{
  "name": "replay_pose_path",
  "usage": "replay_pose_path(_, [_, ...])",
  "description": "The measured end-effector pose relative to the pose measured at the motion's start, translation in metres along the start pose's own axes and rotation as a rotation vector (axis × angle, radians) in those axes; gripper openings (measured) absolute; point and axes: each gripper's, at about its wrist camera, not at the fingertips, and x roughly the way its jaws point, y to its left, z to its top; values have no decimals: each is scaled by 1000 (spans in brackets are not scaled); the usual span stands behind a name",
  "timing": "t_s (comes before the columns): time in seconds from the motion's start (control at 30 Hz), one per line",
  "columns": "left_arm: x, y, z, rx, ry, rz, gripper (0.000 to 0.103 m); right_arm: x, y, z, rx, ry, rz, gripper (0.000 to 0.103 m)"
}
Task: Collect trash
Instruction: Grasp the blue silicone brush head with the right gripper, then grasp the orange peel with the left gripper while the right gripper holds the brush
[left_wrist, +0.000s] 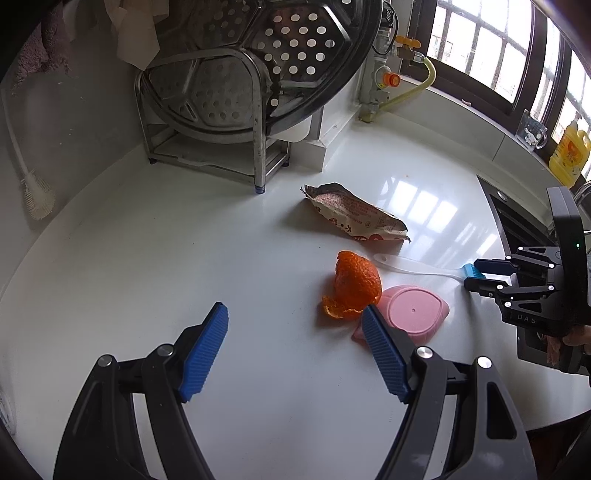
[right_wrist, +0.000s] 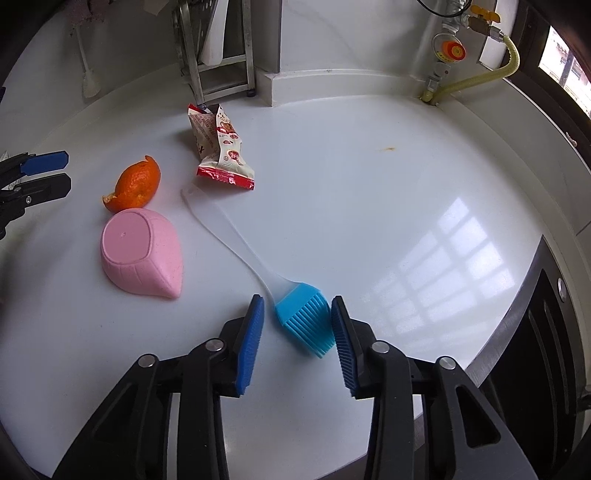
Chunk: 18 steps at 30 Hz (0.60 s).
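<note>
An orange peel (left_wrist: 356, 286) (right_wrist: 135, 184) and an empty snack wrapper (left_wrist: 356, 214) (right_wrist: 221, 151) lie on the white counter (left_wrist: 184, 258). A pink dish (left_wrist: 410, 314) (right_wrist: 142, 253) lies upside down beside the peel. My left gripper (left_wrist: 295, 314) is open and empty, just left of the peel. My right gripper (right_wrist: 297, 310) is open, its fingers either side of the blue bristles of a basting brush (right_wrist: 304, 317) lying on the counter; it also shows in the left wrist view (left_wrist: 471, 275).
A steel rack (left_wrist: 221, 122) holding a perforated steamer tray stands at the back. A gas valve (right_wrist: 448, 51) with yellow hose sits by the window. A stove edge (right_wrist: 535, 350) lies right. A bottle brush (left_wrist: 37, 195) leans at the left wall.
</note>
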Motion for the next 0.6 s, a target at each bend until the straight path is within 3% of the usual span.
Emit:
replay_pose_path(0.33, [19, -9, 7, 12, 16, -7, 75, -12, 18, -20, 126, 24, -64, 21])
replay_pose_path(0.6, [38, -20, 15, 35, 30, -5, 75, -21, 10, -37, 341, 19, -78, 21])
